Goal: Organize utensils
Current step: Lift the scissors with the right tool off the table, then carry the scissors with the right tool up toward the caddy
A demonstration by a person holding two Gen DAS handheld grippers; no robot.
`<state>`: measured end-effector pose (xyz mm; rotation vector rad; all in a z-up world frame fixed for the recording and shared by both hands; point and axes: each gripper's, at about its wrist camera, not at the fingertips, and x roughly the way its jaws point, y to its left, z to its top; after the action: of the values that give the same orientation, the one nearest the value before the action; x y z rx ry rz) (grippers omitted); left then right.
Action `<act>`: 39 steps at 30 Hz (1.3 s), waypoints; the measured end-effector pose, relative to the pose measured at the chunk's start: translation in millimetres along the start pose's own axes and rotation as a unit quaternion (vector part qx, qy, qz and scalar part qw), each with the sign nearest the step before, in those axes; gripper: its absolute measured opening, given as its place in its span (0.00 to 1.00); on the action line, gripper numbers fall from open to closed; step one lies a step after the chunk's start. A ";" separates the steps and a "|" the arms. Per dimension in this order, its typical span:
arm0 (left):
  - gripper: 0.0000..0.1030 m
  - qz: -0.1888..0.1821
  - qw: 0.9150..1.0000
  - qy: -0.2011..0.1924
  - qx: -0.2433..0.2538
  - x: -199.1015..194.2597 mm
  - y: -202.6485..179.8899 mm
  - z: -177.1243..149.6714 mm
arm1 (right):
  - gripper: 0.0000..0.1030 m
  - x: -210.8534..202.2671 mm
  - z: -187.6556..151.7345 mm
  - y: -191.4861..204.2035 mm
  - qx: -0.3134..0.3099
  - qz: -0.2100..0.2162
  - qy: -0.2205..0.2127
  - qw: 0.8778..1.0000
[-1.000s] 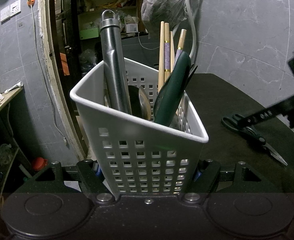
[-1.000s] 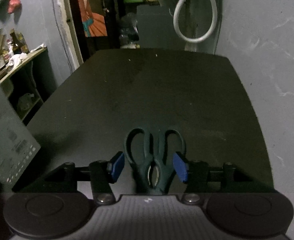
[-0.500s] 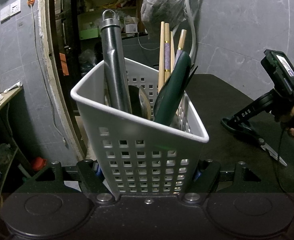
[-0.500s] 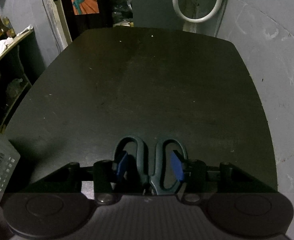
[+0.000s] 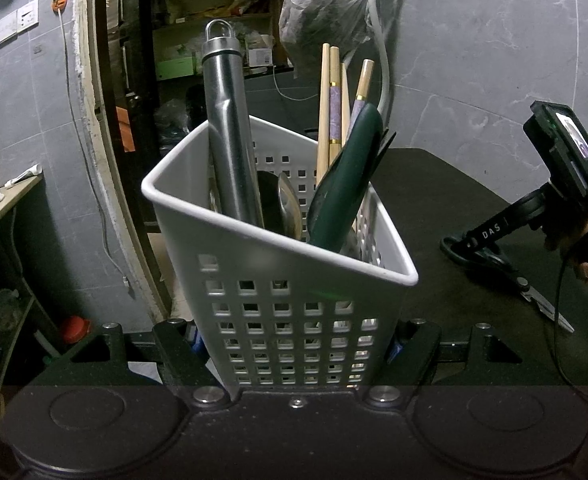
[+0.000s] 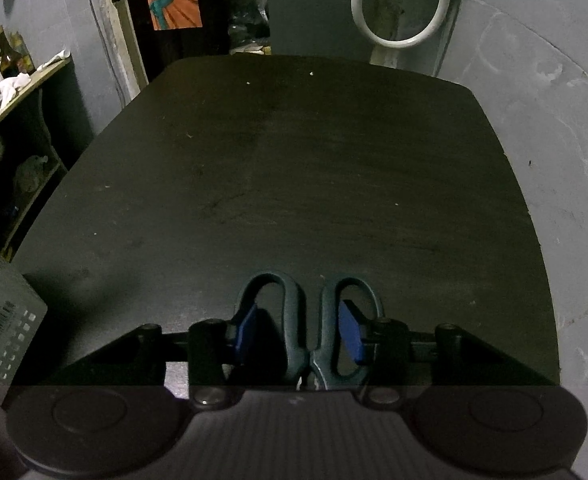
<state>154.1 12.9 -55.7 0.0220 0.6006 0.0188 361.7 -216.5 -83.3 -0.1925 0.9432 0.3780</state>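
The dark bench [image 6: 294, 184] fills most of the room's middle. At its nine o'clock edge the left gripper [image 5: 294, 344] is clamped on the base of a white perforated caddy [image 5: 277, 280], which leans a little and carries a steel handle [image 5: 229, 136], a green-handled tool [image 5: 346, 192], a spoon [image 5: 289, 208] and chopsticks [image 5: 334, 108]. At six o'clock in the right wrist view the dark green scissors [image 6: 310, 324] lie flat, the right gripper [image 6: 300, 330] closing in, its blue pads [image 6: 352, 332] seemingly inside the handle loops, not yet pinching.
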 end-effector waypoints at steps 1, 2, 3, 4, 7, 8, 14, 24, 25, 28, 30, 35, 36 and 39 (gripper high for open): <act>0.74 0.000 1.000 0.000 0.000 0.0 0.0 0.0 | 0.47 -0.4 -0.9 1.2 0.001 -0.001 -0.001 1.000; 0.74 0.000 1.000 0.000 0.000 0.0 -0.1 0.0 | 0.47 -0.8 -1.8 1.5 0.002 -0.002 -0.003 1.000; 0.74 0.000 1.000 0.000 0.000 0.0 0.0 0.0 | 0.47 -1.2 -2.6 1.5 0.003 -0.002 -0.005 1.000; 0.74 0.000 1.000 0.000 0.000 0.1 0.0 0.2 | 0.47 -1.3 -3.1 2.4 0.004 -0.002 -0.006 1.000; 0.74 0.000 1.000 0.000 0.000 0.1 0.0 0.1 | 0.45 -2.8 -5.9 3.2 0.003 -0.002 -0.011 1.000; 0.74 0.000 1.000 0.000 0.000 0.1 -0.2 0.1 | 0.42 -3.2 -6.6 3.5 0.002 -0.001 -0.012 1.000; 0.74 -0.001 1.000 -0.002 0.001 0.3 -0.2 -0.1 | 0.32 -6.3 -11.1 7.1 -0.005 0.004 -0.019 1.000; 0.74 -0.010 1.000 -0.007 0.008 1.5 2.0 -2.2 | 0.32 -14.8 -25.5 22.2 -0.011 0.016 -0.022 1.000; 0.74 -0.011 1.000 -0.007 0.009 1.2 3.2 -2.5 | 0.32 -16.0 -27.1 24.0 -0.011 0.017 -0.022 1.000; 0.74 -0.015 1.000 -0.008 0.012 1.9 4.2 -2.9 | 0.32 -20.0 -32.5 29.5 -0.011 0.022 -0.021 0.999; 0.74 -0.018 1.000 -0.009 0.014 2.2 5.5 -3.0 | 0.32 -23.4 -37.8 33.8 -0.011 0.025 -0.022 0.999; 0.74 -0.030 0.999 -0.011 0.021 2.9 9.2 -4.1 | 0.32 -31.5 -49.1 43.5 -0.008 0.031 -0.022 0.999; 0.74 -0.034 0.999 -0.012 0.023 3.9 9.5 -3.9 | 0.32 -33.0 -50.9 45.0 -0.006 0.031 -0.021 0.999; 0.74 -0.044 0.999 -0.014 0.029 5.7 12.0 -3.6 | 0.32 -36.0 -53.6 48.2 0.000 0.030 -0.019 0.999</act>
<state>156.7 25.1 -61.6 0.0520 0.5730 -0.0844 283.4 -197.9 -84.7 -0.1555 0.9127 0.4358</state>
